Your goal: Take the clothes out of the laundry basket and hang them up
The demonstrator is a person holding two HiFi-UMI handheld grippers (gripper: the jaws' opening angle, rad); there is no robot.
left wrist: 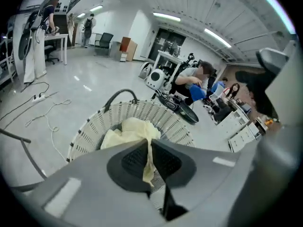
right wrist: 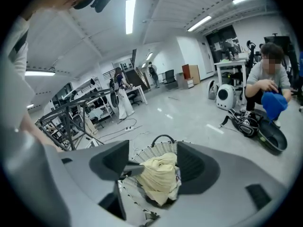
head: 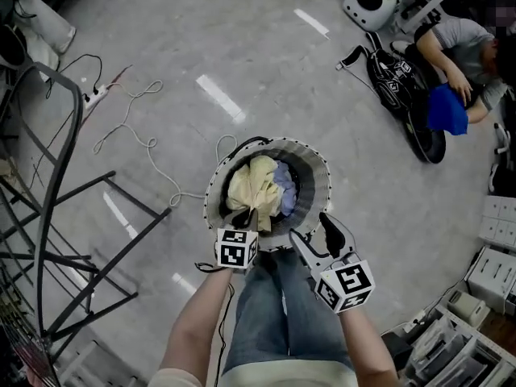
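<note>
A soft, crumpled yellow cloth (head: 254, 185) is pinched between the closed, ribbed pads of the left gripper (left wrist: 149, 162). Its bulk lies in the round, white slatted basket (head: 318, 168) on the glossy floor (head: 242, 55). The right gripper (head: 316, 230) is held open over the basket's near rim, with nothing gripped.

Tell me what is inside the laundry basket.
Inside the laundry basket a pale yellow garment lies on top, a fold pinched in the left gripper; a bluish garment shows beside it. Whatever lies beneath them is covered.
</note>
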